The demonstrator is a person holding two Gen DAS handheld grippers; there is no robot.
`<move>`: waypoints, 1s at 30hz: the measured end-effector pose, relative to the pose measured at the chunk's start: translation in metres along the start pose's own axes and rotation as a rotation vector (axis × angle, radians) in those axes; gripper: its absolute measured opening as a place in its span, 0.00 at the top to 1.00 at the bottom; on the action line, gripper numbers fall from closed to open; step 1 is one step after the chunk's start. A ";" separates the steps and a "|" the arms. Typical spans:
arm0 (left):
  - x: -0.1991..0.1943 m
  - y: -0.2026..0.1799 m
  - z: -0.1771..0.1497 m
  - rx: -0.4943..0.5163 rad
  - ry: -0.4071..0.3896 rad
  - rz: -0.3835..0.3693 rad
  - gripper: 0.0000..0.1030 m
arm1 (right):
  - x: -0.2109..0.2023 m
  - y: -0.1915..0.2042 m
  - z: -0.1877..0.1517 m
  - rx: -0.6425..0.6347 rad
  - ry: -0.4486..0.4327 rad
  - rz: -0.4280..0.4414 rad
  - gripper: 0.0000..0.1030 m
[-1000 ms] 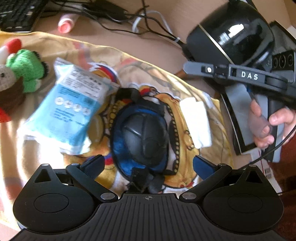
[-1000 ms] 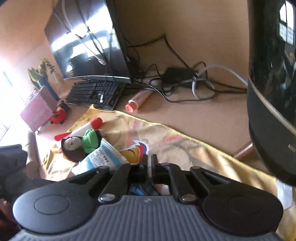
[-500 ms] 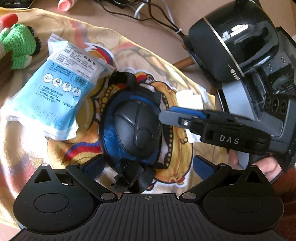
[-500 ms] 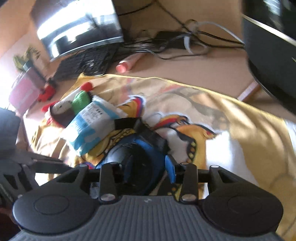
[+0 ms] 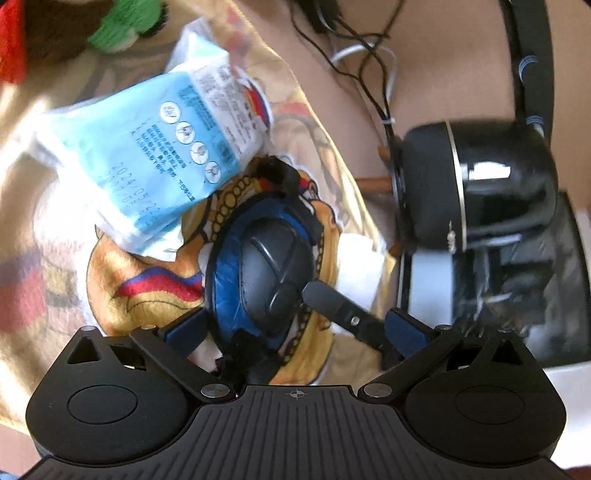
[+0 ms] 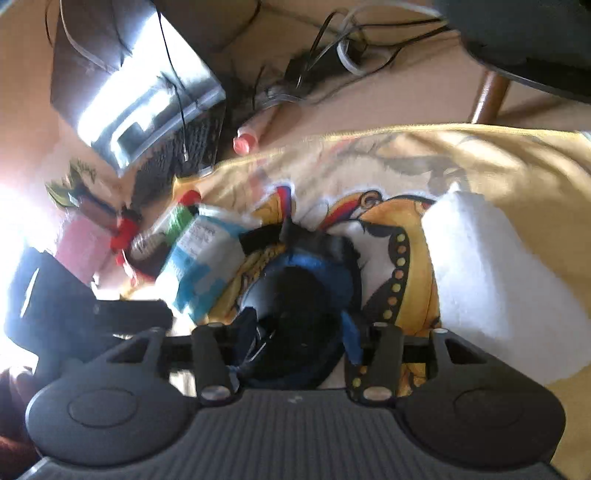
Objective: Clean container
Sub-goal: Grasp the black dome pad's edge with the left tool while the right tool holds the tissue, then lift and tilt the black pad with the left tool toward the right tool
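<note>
A round dark grey hard-shell case with a blue rim and black straps (image 5: 266, 269) lies on a yellow printed cloth (image 5: 129, 284). It also shows in the right wrist view (image 6: 299, 291). My left gripper (image 5: 291, 328) is open, its blue-padded fingers either side of the case's near edge. My right gripper (image 6: 299, 332) is open with its fingers astride the case; one of its fingers (image 5: 332, 302) reaches over the case in the left wrist view. A folded white tissue (image 6: 495, 280) lies to the right of the case.
A blue and white wipes packet (image 5: 147, 147) lies left of the case, with crochet toys (image 5: 122, 26) beyond. A glossy black appliance (image 5: 476, 184) stands at the right. A keyboard (image 6: 184, 155), monitor (image 6: 122, 77), cables (image 6: 325, 62) and a pink-capped tube (image 6: 251, 136) are at the back.
Both grippers have moved in closer to the case. My right gripper, shut a second ago, has opened and now straddles the case. The left view has tilted and moved forward.
</note>
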State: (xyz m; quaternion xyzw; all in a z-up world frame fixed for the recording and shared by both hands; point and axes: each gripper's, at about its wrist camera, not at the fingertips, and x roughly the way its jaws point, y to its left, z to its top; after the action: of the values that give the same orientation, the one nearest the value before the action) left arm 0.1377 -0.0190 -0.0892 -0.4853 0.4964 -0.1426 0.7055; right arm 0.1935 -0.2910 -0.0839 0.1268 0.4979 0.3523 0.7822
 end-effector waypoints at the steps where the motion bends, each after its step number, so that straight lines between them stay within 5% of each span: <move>1: 0.000 -0.003 0.001 0.012 -0.001 0.005 0.00 | 0.000 0.000 -0.003 0.004 -0.013 0.006 0.49; 6: -0.004 -0.020 0.005 0.068 -0.051 -0.091 0.00 | -0.002 -0.008 -0.004 0.085 -0.039 0.079 0.34; 10: 0.003 -0.027 0.012 0.069 -0.054 -0.155 0.00 | -0.002 -0.014 -0.005 0.130 -0.042 0.120 0.34; 14: 0.029 -0.026 0.012 0.053 -0.006 -0.139 0.00 | -0.004 -0.018 -0.005 0.165 -0.041 0.139 0.34; 19: 0.039 -0.027 0.010 0.050 0.002 -0.229 0.00 | -0.005 -0.019 -0.009 0.153 -0.030 0.149 0.34; 22: 0.035 -0.040 0.009 0.128 -0.057 -0.194 0.00 | -0.004 -0.014 -0.009 0.132 -0.018 0.133 0.33; 25: 0.026 -0.052 0.009 0.244 -0.127 -0.079 0.02 | -0.012 -0.007 -0.009 0.084 -0.015 0.091 0.33; 27: 0.026 -0.060 0.007 0.329 -0.132 0.005 0.18 | -0.022 -0.002 -0.009 0.029 -0.023 0.054 0.33; 28: 0.028 -0.064 0.006 0.372 -0.126 0.046 0.40 | -0.031 0.000 -0.009 -0.011 -0.033 0.020 0.33; 29: 0.031 -0.067 0.005 0.414 -0.122 0.085 0.49 | -0.038 0.001 -0.009 -0.042 -0.043 -0.014 0.33; 30: 0.034 -0.070 0.002 0.450 -0.121 0.113 0.49 | -0.046 0.002 -0.008 -0.064 -0.059 -0.055 0.34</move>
State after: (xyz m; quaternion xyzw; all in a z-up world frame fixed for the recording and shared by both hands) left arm 0.1746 -0.0756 -0.0507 -0.2948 0.4354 -0.1807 0.8312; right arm 0.1737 -0.3224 -0.0552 0.0984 0.4662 0.3426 0.8097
